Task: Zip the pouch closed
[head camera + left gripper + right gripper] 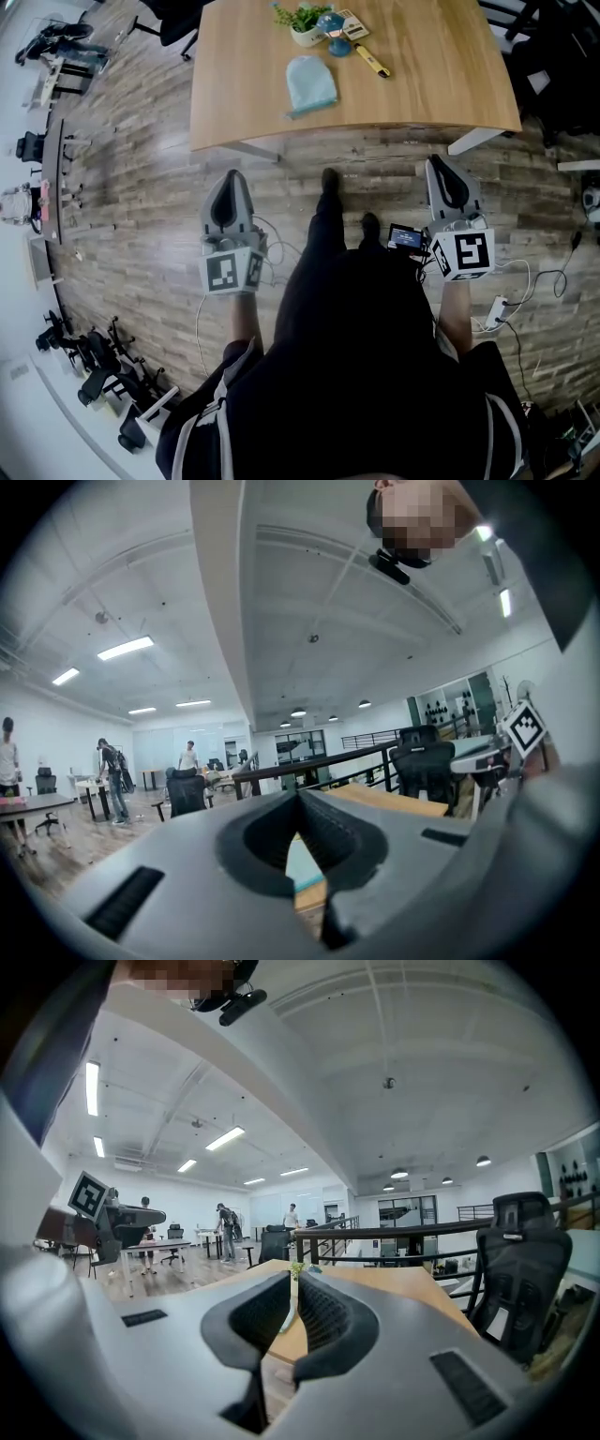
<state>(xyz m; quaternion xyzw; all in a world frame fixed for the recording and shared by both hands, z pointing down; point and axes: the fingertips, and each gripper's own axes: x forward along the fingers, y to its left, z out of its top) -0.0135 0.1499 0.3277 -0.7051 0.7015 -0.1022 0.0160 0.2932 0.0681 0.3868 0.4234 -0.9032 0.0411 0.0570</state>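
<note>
Wooden bench spans the far side. Left gripper and right gripper are over the floor short of its near edge, well apart, both pointing at it, each with its jaws closed together on nothing. Light-blue pouch lies flat near that edge, untouched, its long axis running near-to-far with a slight tilt, rounded end far, straight end toward the person.

Pouch is showing only as a pale sliver behind the left gripper, jaws covering the rest. Plant is peeking above the right gripper tips, pot hiding behind them. Pouch zip is reading too small.
</note>
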